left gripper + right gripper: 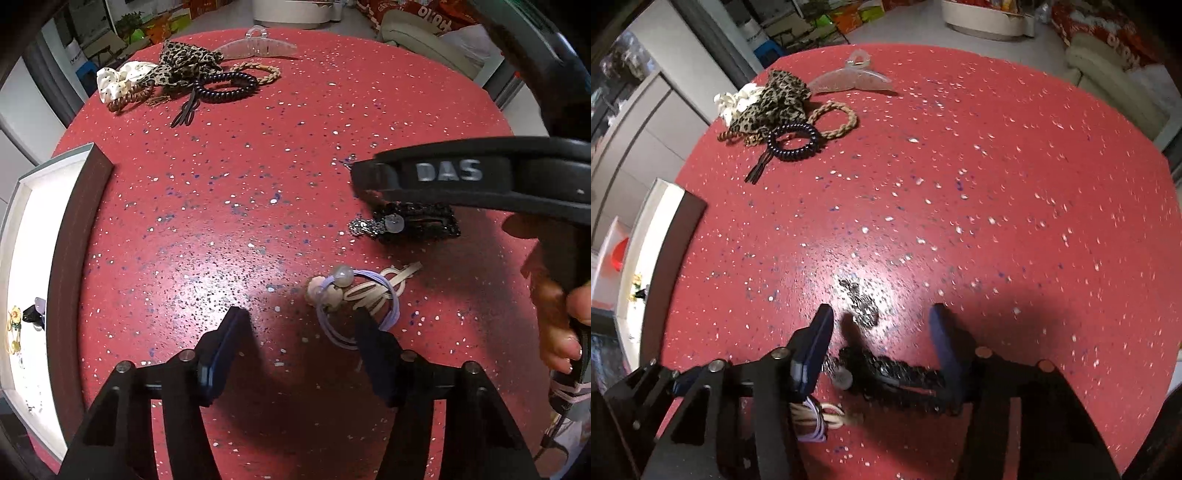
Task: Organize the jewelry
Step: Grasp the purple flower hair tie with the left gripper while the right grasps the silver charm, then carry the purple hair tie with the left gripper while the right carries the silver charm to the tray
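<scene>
A black sequined hair clip lies on the red speckled table; in the right wrist view it lies between my open right fingers. My right gripper hovers over it, empty; a small glittery piece lies just ahead. A lilac hair tie with beads and a cream clip lies by my left gripper's right finger. My left gripper is open and empty, low over the table.
A white-lined jewelry box with small pieces inside stands at the left edge. At the far side lies a pile: leopard scrunchie, black coil tie, braided tie, clear claw clip, black bobby pins.
</scene>
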Demonstrator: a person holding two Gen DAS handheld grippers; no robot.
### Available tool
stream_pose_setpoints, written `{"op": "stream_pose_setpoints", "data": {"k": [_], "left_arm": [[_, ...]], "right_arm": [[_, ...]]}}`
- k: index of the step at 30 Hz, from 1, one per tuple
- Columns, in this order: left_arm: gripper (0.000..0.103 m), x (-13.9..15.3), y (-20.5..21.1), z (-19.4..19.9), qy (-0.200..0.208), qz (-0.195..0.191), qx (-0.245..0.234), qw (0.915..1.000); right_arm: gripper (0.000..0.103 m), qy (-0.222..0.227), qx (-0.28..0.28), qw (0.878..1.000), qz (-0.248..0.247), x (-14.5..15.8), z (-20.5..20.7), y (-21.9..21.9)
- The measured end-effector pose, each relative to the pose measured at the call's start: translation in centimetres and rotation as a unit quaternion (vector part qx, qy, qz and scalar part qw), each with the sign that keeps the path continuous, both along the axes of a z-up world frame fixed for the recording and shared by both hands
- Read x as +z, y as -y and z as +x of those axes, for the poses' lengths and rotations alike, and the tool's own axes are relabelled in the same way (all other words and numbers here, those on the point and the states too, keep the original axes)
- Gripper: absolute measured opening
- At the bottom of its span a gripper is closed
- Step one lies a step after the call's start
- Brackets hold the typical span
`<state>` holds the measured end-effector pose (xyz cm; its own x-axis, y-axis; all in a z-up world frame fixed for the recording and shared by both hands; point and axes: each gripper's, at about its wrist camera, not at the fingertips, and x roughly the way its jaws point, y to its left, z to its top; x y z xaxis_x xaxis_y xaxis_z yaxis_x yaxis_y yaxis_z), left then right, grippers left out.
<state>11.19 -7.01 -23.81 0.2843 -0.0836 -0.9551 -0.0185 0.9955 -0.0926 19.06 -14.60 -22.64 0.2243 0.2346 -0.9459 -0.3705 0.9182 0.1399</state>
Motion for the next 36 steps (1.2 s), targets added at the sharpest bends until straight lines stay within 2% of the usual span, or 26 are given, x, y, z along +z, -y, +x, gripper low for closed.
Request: {"op": "stream_pose_setpoints", "data": {"k": [3,5,7,9,11,12,13,18,23,28,36], "left_arm": [[0.062,0.1,0.5,-0.3,0.000,-0.005,0.001,1.0000],[0.053,0.2,0.8,-0.3,0.001,-0.006,-0.002,1.0000],[0.052,0.3,1.6,-0.5,0.002,-0.006,-0.009,0.9999],[0.050,0.3,1.9,-0.5,0.002,-0.008,-0.010,0.9999],[0.022,0.4,2.1,-0.3,0.004,-0.011,-0.013,0.9998],[0.016,0.5,1.8,-0.3,0.003,-0.016,-0.015,0.9998],[0.004,0.5,1.9,-0.2,0.001,-0.022,-0.018,0.9996],[0.003,1.2,1.4,-0.1,0.005,-0.054,-0.028,0.9981],[0.003,2.6,0.3,-0.3,0.013,-0.078,-0.036,0.9962],[0.003,3.9,-1.2,-0.3,0.017,-0.090,-0.035,0.9952],[0.003,6.3,-3.0,-1.7,0.021,-0.089,-0.037,0.9951]], "right_arm": [[0.039,0.018,0.022,0.999,-0.042,-0.1,-0.5,-1.4],[0.032,0.034,0.034,0.996,-0.071,-0.1,-1.0,-2.0],[0.017,0.037,0.038,0.996,-0.069,0.0,-1.2,-2.3],[0.014,0.039,0.031,0.996,-0.069,0.1,-1.4,-2.1],[0.014,0.036,0.017,0.997,-0.062,0.1,-1.3,-1.7],[0.014,0.031,0.003,0.998,-0.052,0.3,-1.3,-1.1],[0.014,0.027,-0.013,0.999,-0.038,0.5,-1.2,-0.4],[0.014,0.015,-0.065,0.998,0.006,2.0,-1.7,2.8],[0.014,0.001,-0.097,0.995,0.030,2.7,-3.1,4.6],[0.014,-0.016,-0.118,0.992,0.046,3.3,-5.8,5.5],[0.014,-0.038,-0.141,0.988,0.054,4.5,-9.6,5.9]]}}
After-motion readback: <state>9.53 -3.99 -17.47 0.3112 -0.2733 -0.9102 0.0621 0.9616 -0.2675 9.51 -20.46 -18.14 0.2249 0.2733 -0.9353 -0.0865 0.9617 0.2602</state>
